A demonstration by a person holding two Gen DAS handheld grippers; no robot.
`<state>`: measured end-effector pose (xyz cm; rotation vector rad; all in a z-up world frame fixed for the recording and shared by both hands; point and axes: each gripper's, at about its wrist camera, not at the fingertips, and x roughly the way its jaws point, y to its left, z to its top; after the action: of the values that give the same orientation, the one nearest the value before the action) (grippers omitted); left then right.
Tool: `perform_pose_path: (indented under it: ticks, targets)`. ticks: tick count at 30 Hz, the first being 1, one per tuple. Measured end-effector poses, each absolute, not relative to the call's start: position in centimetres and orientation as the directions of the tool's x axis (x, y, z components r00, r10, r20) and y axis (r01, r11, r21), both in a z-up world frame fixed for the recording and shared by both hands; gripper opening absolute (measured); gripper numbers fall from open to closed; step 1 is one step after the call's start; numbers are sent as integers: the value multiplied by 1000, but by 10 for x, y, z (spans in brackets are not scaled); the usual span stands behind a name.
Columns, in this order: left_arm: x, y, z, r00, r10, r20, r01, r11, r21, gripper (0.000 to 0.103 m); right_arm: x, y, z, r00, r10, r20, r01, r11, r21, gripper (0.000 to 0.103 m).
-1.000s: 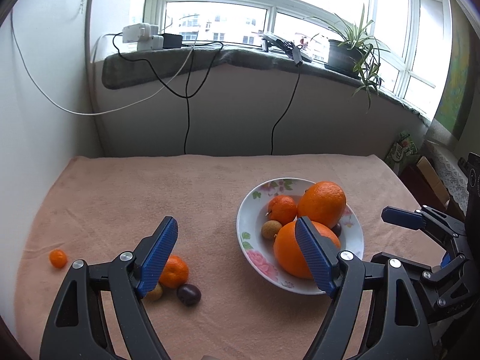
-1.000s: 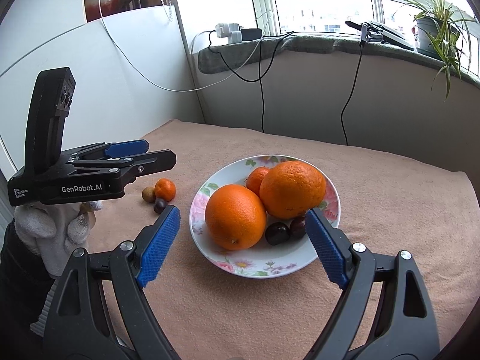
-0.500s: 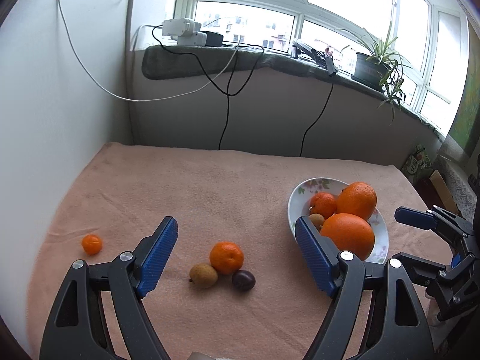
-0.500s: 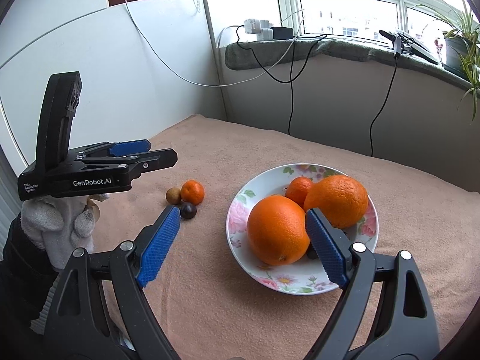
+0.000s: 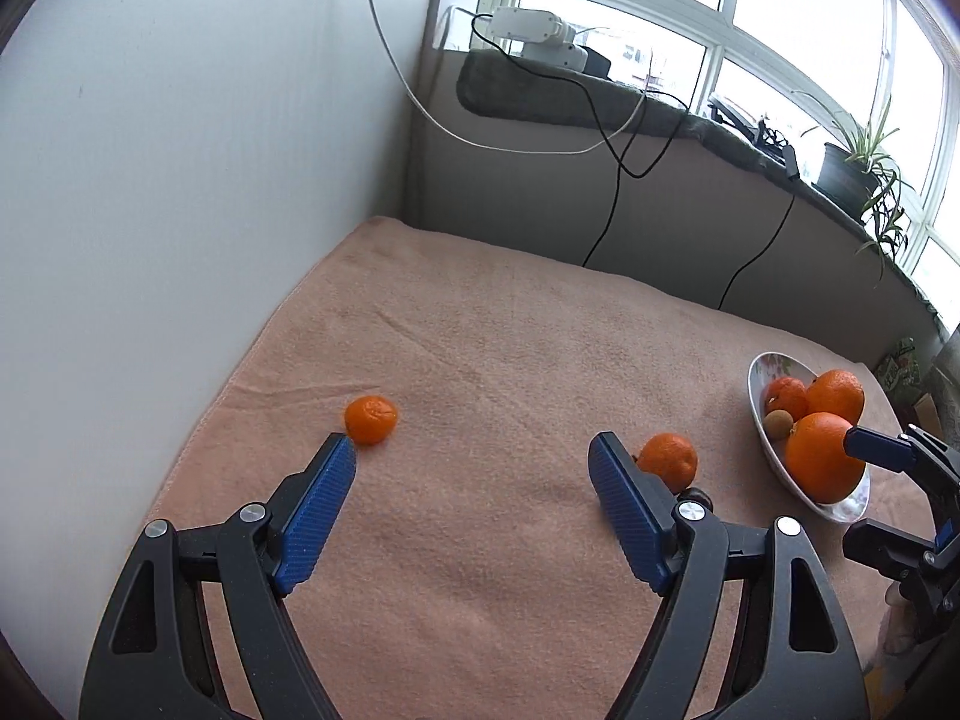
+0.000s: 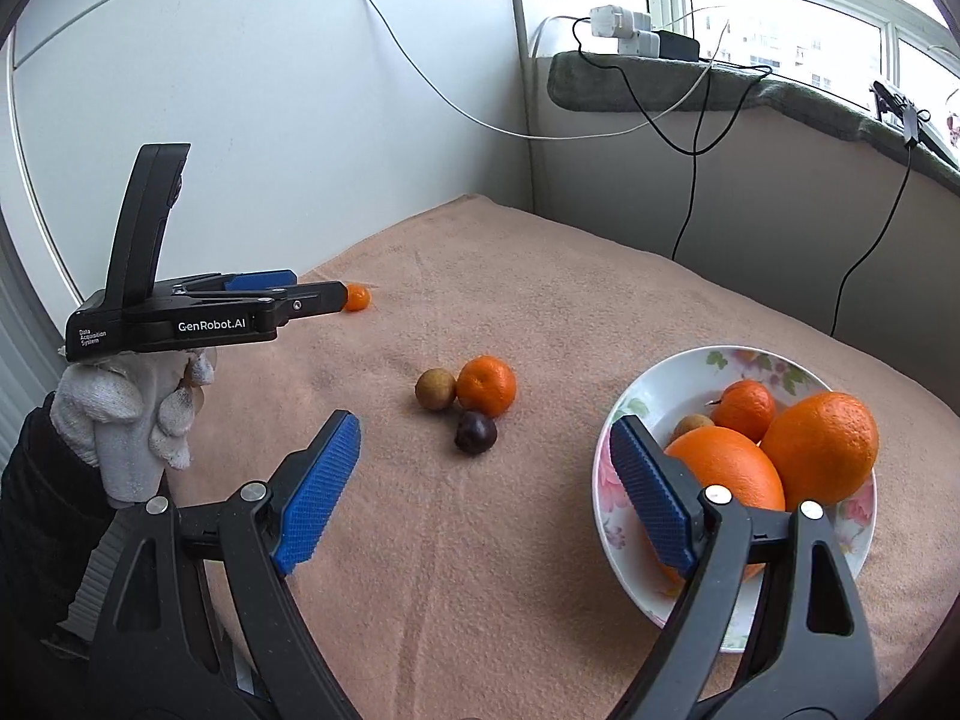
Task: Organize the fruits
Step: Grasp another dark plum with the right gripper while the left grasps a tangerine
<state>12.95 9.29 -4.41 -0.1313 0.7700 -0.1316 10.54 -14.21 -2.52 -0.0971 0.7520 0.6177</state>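
Left gripper (image 5: 471,459): jaws spread wide, empty, tips near the small tangerine (image 5: 371,419) lying alone on the worktop (image 5: 510,354). Right gripper (image 6: 483,441): jaws wide apart, empty, just beside the floral bowl (image 6: 624,516) holding two oranges (image 6: 822,447).

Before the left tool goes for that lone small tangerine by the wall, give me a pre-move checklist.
1. Left tool open, empty: ok.
2. Small tangerine free on the cloth, nothing touching it: ok.
3. Tangerine centred between the fingers: not ok, it sits at the left fingertip.
4. Right tool open, apart from the left: ok.
5. Plate has room: ok.
6. Tool height above cloth: cannot tell.
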Motion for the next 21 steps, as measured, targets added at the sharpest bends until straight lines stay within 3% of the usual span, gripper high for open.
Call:
perform_pose_path:
  ticks: [3,11,16,21]
  targets:
    - [131,103,-52,698,-154,-700,50,985,-167,75,110,-130,-34,534,498,-683,-571,808,142,84]
    - [149,113,-63,680,-139,-720,31,986,-161,56,126,-115,-62,490,457,-743,-539,828,154,44]
    - [162,116,-71,664,-142,-734,30,986,-164,45,133,-108,-71,478,436,-763,-531,835,145,39]
    - [168,118,-76,652,-145,-744,27,985,-168,44,139,-102,-78,486,394,-780,-520,848,105,37]
